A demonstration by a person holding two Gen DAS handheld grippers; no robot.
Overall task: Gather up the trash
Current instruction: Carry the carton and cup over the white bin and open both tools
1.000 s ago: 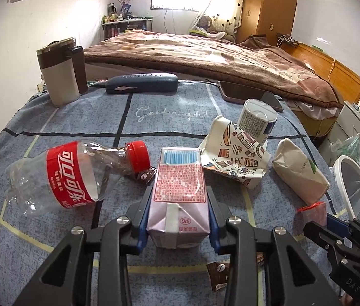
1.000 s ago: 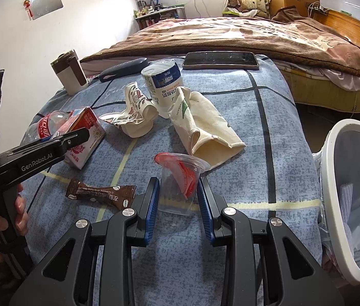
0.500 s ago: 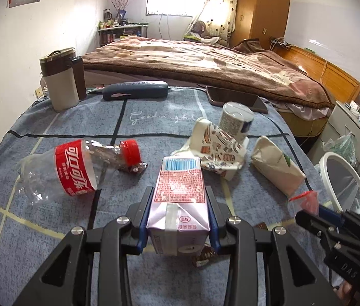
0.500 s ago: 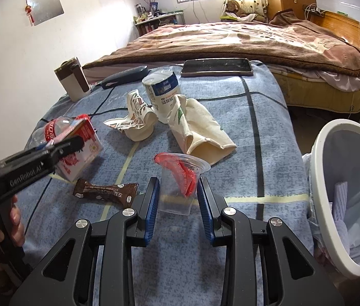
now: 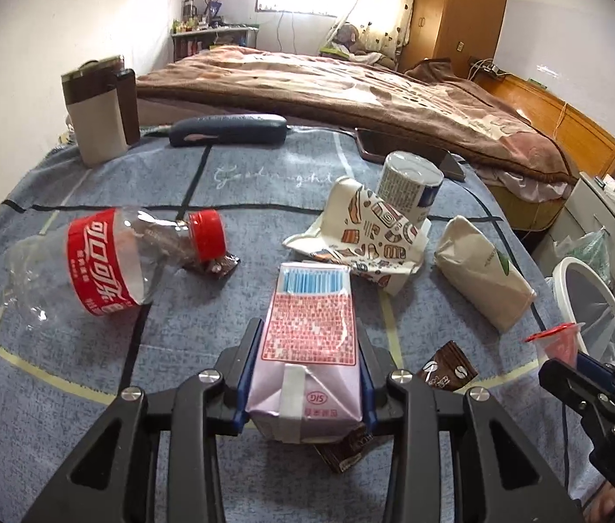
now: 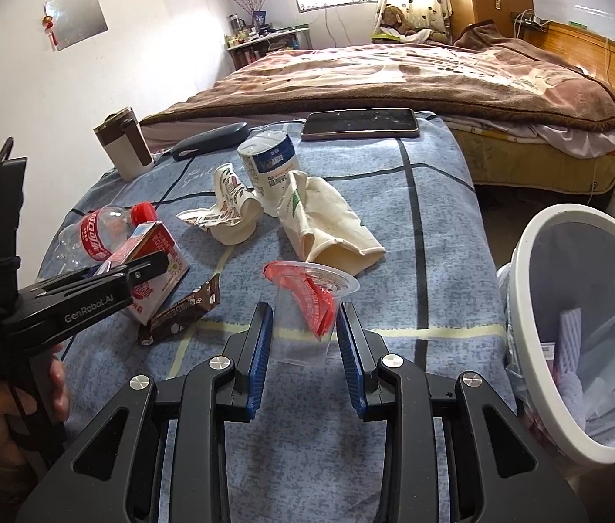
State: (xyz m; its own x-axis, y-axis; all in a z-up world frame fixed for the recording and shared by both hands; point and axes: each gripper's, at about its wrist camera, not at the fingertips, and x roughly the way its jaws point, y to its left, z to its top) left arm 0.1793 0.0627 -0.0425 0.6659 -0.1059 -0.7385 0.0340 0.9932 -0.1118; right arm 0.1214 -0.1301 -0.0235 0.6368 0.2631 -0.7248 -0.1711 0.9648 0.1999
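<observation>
Gripping a carton (image 5: 310,348) between the pads of the left gripper (image 5: 307,364), narrowed onto its sides and lifted clear of the blue cloth (image 5: 264,183). Pinching a clear cup (image 6: 305,318) (red lid (image 6: 318,303) crumpled inside) in the right gripper (image 6: 305,351), fingers partly closed against its walls, near the white bin (image 6: 586,331) at the table's right edge. Left on the cloth: a cola bottle (image 5: 103,266), a brown wrapper (image 6: 181,316) below the carton, a patterned paper cup (image 5: 368,235), a can (image 5: 410,185) and a cream bag (image 5: 479,270).
</observation>
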